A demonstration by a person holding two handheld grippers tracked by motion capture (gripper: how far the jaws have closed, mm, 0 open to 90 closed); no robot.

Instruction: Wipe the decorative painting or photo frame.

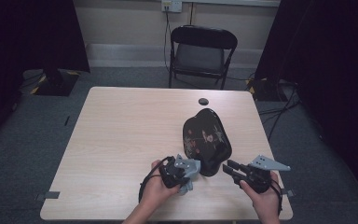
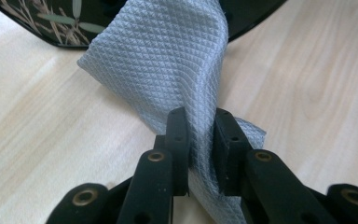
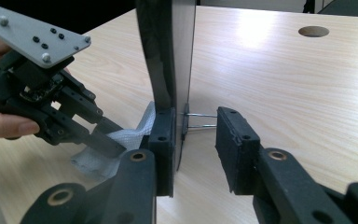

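A black lacquered plate (image 1: 206, 140) with a plant pattern stands tilted up on its rim near the table's front edge. My left gripper (image 1: 193, 174) is just left of it, shut on a grey waffle-weave cloth (image 2: 168, 56) that hangs against the plate's (image 2: 51, 18) lower edge. In the left gripper view the jaws (image 2: 200, 130) pinch the cloth's fold. My right gripper (image 3: 193, 135) straddles the plate's edge (image 3: 168, 56): one pad lies against the plate's face, the other stands off it with a gap. Two thin metal wires (image 3: 200, 120) stick out of the plate there. Beyond it are the left gripper (image 3: 109, 143) and the cloth (image 3: 135, 133).
The pale wooden table (image 1: 121, 140) has a round cable hole (image 1: 203, 101) at its far edge. Behind the table stands a black folding chair (image 1: 203, 51). Dark curtains hang at both sides, and cables lie on the floor at the right.
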